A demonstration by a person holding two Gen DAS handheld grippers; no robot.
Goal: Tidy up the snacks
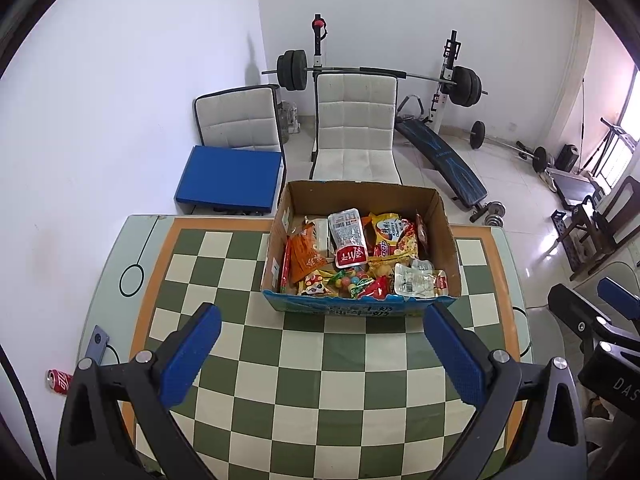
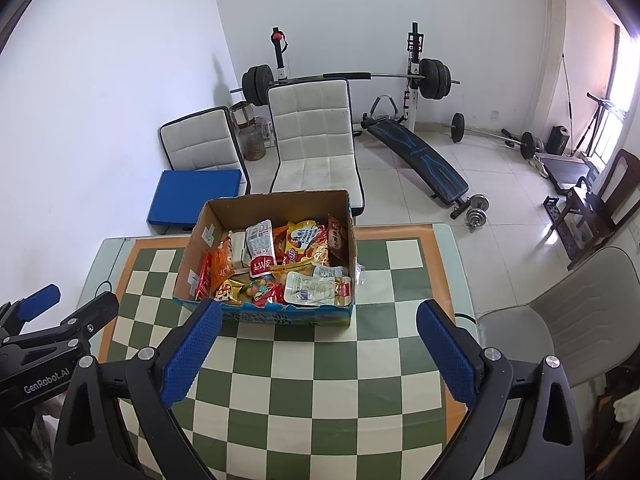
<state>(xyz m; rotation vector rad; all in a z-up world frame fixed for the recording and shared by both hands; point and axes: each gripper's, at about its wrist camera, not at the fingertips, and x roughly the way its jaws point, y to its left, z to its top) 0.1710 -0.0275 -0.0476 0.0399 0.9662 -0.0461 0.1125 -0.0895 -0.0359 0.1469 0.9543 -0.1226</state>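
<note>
An open cardboard box (image 1: 442, 216) stands on the far part of the checkered table (image 1: 320, 360); it also shows in the right wrist view (image 2: 276, 204). It is filled with several snack packets (image 1: 352, 256), red, orange, yellow and clear (image 2: 280, 268). My left gripper (image 1: 320, 354) is open and empty, above the table in front of the box. My right gripper (image 2: 318, 350) is open and empty, also in front of the box. The right gripper shows at the right edge of the left wrist view (image 1: 592, 312). The left gripper shows at the left edge of the right wrist view (image 2: 60, 312).
Two white chairs (image 1: 356, 128) stand behind the table, one with a blue cushion (image 1: 232, 180). A weight bench and barbell (image 1: 440, 148) are further back. A grey chair (image 2: 568, 312) stands right of the table. A red can (image 1: 60, 380) lies on the floor at the left.
</note>
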